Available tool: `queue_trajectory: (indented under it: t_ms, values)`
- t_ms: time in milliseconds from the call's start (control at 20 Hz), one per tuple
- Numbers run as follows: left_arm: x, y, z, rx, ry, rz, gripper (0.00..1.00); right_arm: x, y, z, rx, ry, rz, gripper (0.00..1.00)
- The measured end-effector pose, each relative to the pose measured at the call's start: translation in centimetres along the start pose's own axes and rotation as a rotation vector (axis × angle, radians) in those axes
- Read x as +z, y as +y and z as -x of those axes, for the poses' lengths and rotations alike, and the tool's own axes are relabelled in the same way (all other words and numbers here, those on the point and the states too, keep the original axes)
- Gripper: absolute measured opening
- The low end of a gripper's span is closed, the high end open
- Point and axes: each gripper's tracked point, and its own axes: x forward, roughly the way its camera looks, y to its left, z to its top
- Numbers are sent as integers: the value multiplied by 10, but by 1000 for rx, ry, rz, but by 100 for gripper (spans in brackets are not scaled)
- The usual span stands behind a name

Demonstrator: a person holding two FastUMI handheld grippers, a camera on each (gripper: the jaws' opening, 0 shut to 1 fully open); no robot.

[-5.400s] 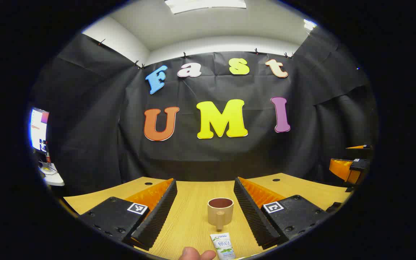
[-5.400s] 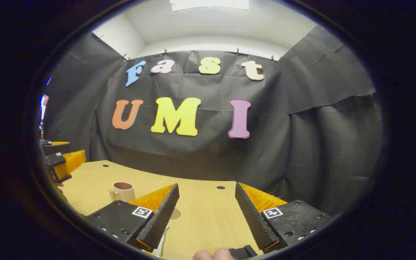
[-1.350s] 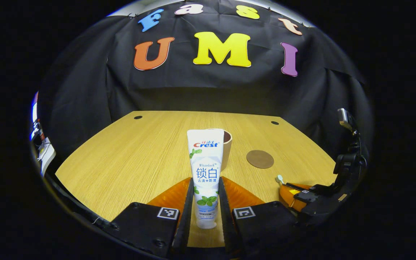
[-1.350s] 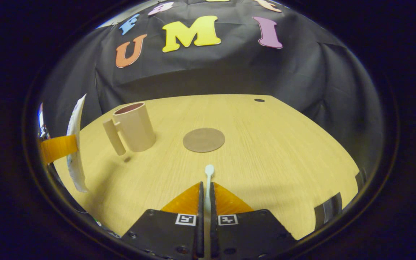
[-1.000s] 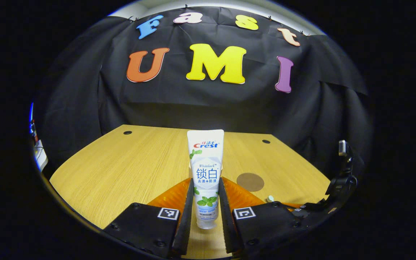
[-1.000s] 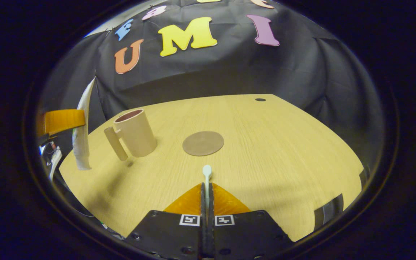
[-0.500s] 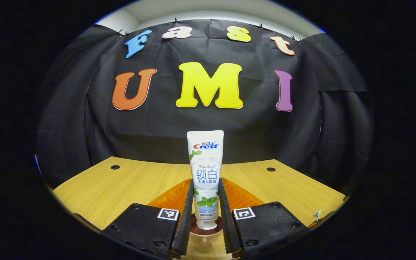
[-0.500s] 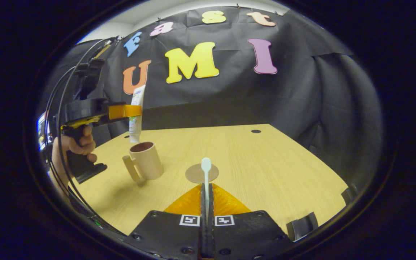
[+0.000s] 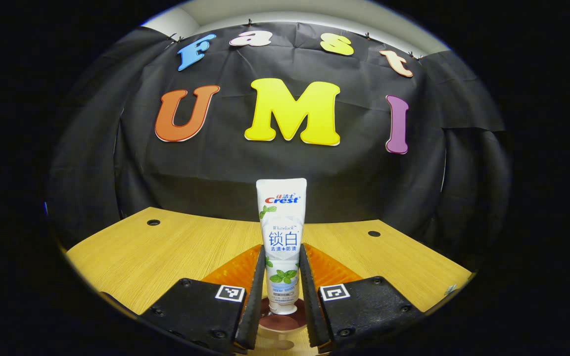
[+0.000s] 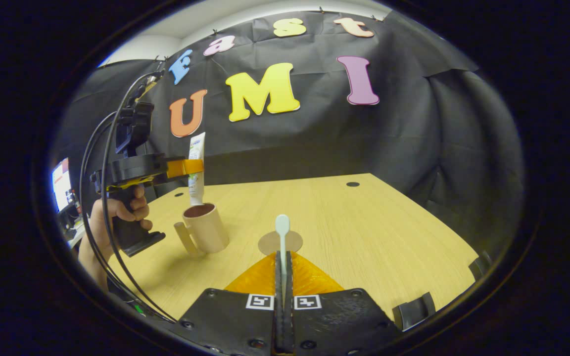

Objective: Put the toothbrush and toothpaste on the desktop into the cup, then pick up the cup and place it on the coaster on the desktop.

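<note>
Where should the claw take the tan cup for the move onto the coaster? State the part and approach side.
Probably the tan cup's side handle, approached from its handle side, nearer the camera. The handle juts clear of the wall, while the white toothpaste tube in the left claw hangs upright at its mouth.

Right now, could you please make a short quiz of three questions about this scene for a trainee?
1. True or false: the left gripper holds the toothpaste upright above the cup.
2. What does the right gripper hold?
A. a toothbrush
B. a spoon
C. nothing
3. Fill in: the coaster lies on the desk beside the ____, with nothing on it.

Key:
1. True; the tube's lower end is at the cup's mouth.
2. A
3. cup
</note>
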Motion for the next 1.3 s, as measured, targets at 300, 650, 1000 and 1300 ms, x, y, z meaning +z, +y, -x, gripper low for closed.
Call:
queue_trajectory:
  t_ms: [300, 650, 1000, 1300]
  values:
    - [-14, 6, 1, 6, 54, 23, 44, 0, -6, -1, -6, -1, -27, 0]
    - [-4, 6, 10, 7, 33, -14, 63, 3, 6, 3, 20, -15, -7, 0]
    - [19, 39, 45, 97, -52, -32, 100, 49, 46, -14, 134, -100, 33, 0]
    - [10, 77, 88, 167, -60, -29, 100, 121, 112, -61, 290, -278, 54, 0]
